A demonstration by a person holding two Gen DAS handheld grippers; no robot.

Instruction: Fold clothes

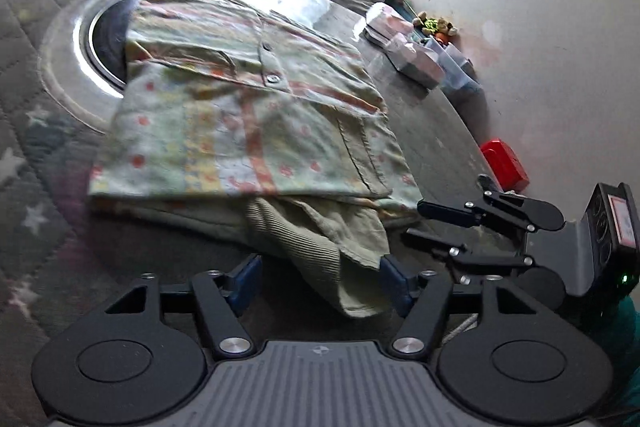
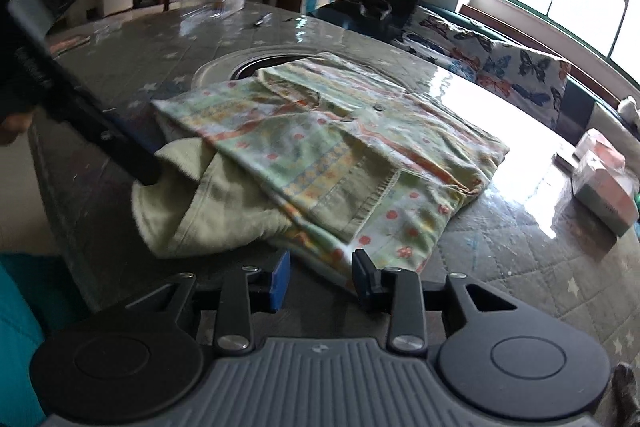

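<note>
A folded pale green shirt (image 1: 248,115) (image 2: 340,147) with orange dots, stripes, buttons and a pocket lies on the table. A plain green ribbed sleeve (image 1: 320,251) (image 2: 180,211) sticks out from under its near edge. My left gripper (image 1: 320,283) (image 2: 150,175) is open; the sleeve end lies between its blue pads, with a dark gap beside the left pad. My right gripper (image 2: 322,277) (image 1: 412,223) is open at the shirt's near corner, and the hem tip sits just ahead of its pads without being pinched.
The table (image 2: 500,267) has a grey quilted star cover under a glossy sheet and a round recess (image 1: 100,39) partly under the shirt. Boxes (image 1: 408,59) (image 2: 604,187) and a red box (image 1: 504,163) stand near the far edge. A butterfly-print sofa (image 2: 500,67) lies beyond.
</note>
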